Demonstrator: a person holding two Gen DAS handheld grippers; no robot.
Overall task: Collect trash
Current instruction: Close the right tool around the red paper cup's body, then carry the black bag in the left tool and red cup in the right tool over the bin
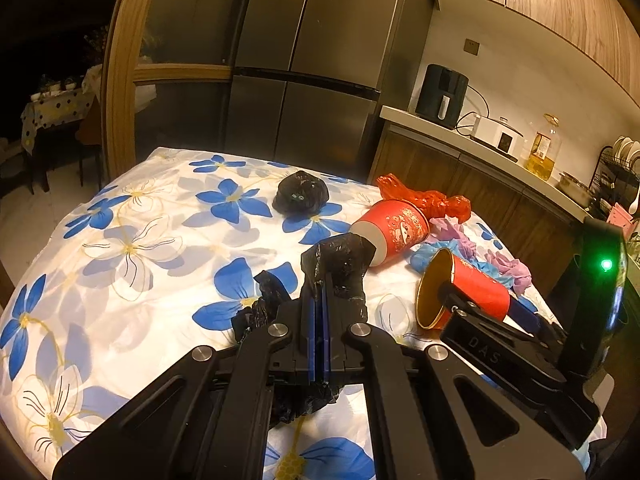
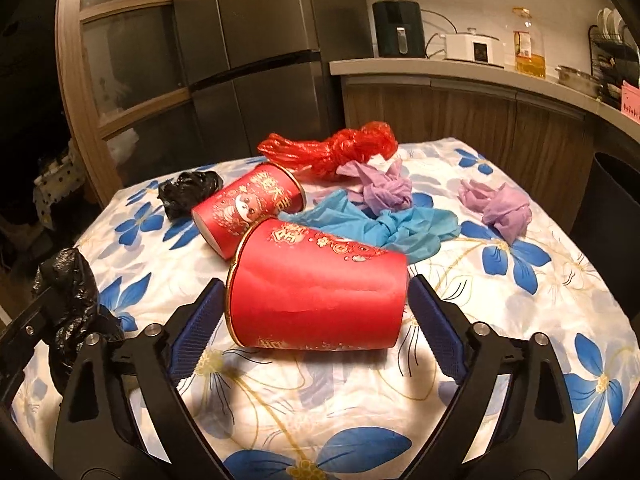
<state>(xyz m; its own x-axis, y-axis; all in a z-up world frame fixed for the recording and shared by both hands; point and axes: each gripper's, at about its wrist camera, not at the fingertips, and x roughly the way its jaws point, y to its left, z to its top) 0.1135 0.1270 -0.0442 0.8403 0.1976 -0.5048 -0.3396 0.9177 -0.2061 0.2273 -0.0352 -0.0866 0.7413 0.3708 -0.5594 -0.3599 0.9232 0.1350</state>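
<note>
My left gripper [image 1: 320,286] is shut on a crumpled black plastic bag [image 1: 340,264], which bulges above and below its fingers; the bag [image 2: 68,280] also shows at the left edge of the right wrist view. A red paper cup [image 2: 320,296] lies on its side on the floral tablecloth [image 2: 520,320]. My right gripper [image 2: 316,282] straddles it lengthwise, jaws wide, one pad against the gold rim and the other against the base. From the left wrist view the same cup [image 1: 472,284] shows its gold inside, with the right gripper [image 1: 486,302] around it.
Behind lie a second red cup [image 2: 248,208], a black bag wad [image 2: 188,192], a red plastic bag [image 2: 340,148], a blue glove [image 2: 400,224] and purple tissue wads [image 2: 500,208]. A dark bin [image 2: 612,192] stands past the table's right edge. The fridge and kitchen counter are behind.
</note>
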